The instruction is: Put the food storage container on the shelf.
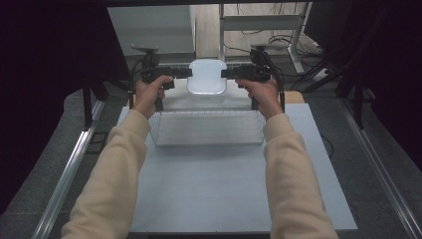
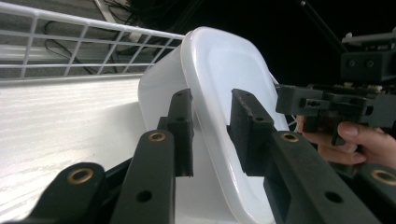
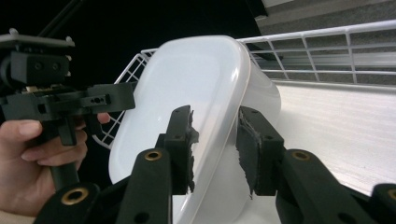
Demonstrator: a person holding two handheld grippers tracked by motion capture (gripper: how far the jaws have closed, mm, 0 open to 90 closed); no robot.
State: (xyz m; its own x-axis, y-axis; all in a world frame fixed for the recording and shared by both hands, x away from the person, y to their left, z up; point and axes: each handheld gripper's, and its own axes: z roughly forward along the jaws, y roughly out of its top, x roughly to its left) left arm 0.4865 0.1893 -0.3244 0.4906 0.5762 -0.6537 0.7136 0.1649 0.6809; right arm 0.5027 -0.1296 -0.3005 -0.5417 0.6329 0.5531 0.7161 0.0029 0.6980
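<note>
Left gripper (image 1: 180,72) came in from the left w/ its fingers (image 2: 181,122) straddling the rim of the white tub (image 1: 207,75), one inside, one outside; contact unclear, so can't tell if they'd clamped. Tub sat mid-frame, held up above the far edge of the wire basket (image 1: 206,128) on the grey counter (image 1: 224,189). Right gripper (image 1: 232,72) mirrored it on the opposite rim, worn fingers (image 3: 254,149) either side, grip likewise unclear.

White tub (image 1: 207,75), white wire basket (image 1: 206,128)
</note>
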